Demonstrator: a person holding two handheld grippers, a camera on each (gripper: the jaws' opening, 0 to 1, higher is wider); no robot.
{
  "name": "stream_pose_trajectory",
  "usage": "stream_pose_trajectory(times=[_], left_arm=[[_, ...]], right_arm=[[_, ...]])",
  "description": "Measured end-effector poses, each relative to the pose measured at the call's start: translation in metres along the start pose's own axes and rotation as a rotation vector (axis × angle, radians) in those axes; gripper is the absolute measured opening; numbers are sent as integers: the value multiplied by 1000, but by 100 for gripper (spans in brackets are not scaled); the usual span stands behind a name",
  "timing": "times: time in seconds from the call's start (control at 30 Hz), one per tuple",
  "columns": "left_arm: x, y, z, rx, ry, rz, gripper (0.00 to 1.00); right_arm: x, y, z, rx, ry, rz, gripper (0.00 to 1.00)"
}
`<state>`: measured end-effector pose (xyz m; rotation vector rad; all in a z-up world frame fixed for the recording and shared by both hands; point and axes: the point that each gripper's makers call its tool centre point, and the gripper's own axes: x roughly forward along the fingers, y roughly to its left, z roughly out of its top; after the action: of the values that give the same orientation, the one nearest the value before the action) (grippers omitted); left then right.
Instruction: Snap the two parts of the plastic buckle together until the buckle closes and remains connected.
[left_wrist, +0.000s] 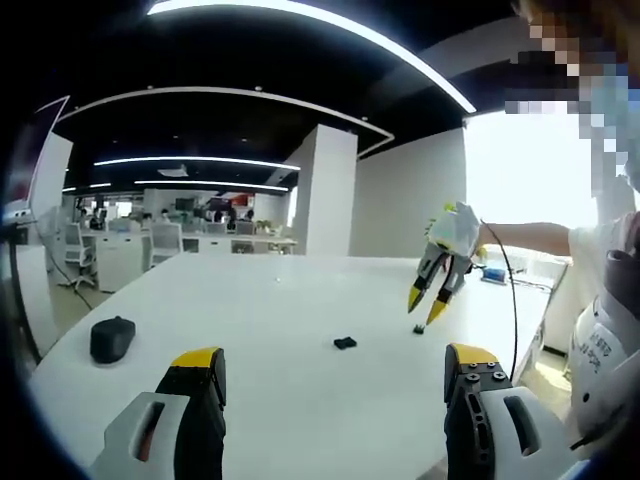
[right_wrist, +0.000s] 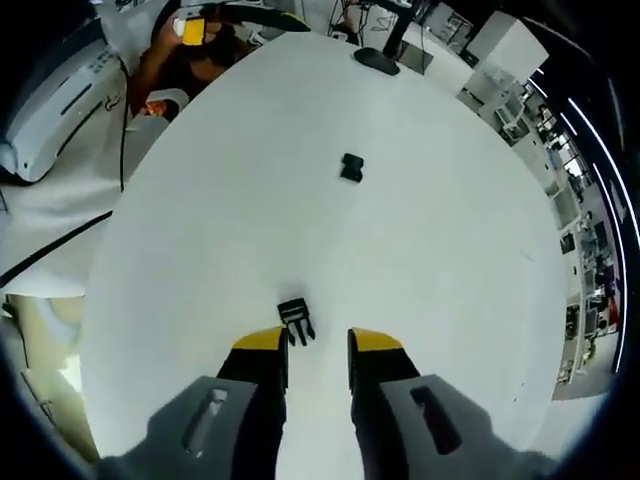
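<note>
Lying well apart on the white table (right_wrist: 450, 260), the two buckle halves were not yet joined: the pronged half (right_wrist: 296, 322) sat just ahead of the right gripper (right_wrist: 318, 350), the socket half (right_wrist: 351, 168) farther off toward the table's middle. Both the right gripper and left gripper (left_wrist: 335, 368) stood open, holding nothing. Picking up, aligning and snapping all appeared left to do.

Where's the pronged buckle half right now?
In the right gripper view the pronged buckle half lies on the white table, just ahead of the open right gripper near its left jaw tip. The other buckle half sits apart, farther up the table.
</note>
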<state>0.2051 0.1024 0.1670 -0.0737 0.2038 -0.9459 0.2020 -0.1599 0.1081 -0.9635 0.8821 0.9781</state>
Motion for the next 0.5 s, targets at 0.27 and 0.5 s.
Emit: stream_pose_trajectory(times=[0.27,0.5], left_arm=[[-1,1,0,0,-2,4,92],[0,1,-2,-5,6,2,92]], right_arm=[[5,5,-2,-41,34,28,20],[6,8,-3,-34,38,52,19]])
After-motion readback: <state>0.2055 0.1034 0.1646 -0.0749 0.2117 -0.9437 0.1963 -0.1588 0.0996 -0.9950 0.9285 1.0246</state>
